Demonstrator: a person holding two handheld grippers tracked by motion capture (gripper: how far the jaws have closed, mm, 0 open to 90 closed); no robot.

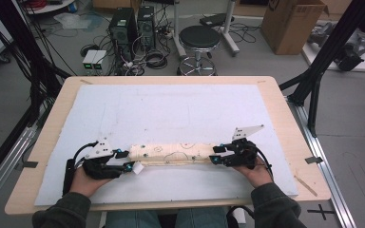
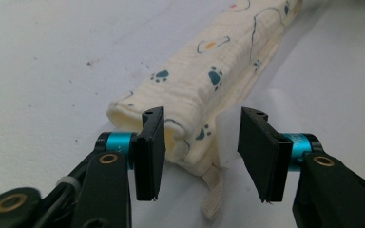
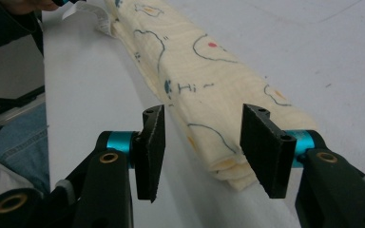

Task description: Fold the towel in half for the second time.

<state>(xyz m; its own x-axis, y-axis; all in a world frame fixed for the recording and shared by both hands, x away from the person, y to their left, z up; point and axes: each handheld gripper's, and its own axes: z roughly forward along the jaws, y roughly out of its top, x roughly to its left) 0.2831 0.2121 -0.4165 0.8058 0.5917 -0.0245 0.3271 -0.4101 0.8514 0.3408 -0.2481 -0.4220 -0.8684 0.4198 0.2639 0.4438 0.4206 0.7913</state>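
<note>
High view: folded cream cloth (image 1: 171, 154), printed with small drawings, lies as a long narrow strip across the near part of the white mat (image 1: 171, 109) on the wooden table (image 1: 52, 123). Left gripper (image 1: 129, 160) sits at the strip's left end, right gripper (image 1: 215, 155) at its right end, a hand behind each. Strip looks straight and roughly parallel to the near mat edge.

Left gripper view: jaws stand apart. The cloth (image 2: 204, 80) end lies between them, near the left pad (image 2: 149, 152), but neither pad presses on it. A white tape loop (image 2: 212, 194) sticks out from under the end, by the lower fold.

Right gripper view: jaws apart here too. The cloth's (image 3: 195, 76) right end lies low between the pads, closer to the right pad (image 3: 261, 152); layered edges visible at the tip. No squeeze visible.

Judgement: both ends look released after a fold, or about to be re-gripped for the next one. To do this well:
- draw both grippers off level and outward so pads do not drag the layers open;
- if re-gripping, take all layers at each end together, both sides at once, to keep edges aligned;
- keep the loop clear of the left pad so it does not snag.
</note>
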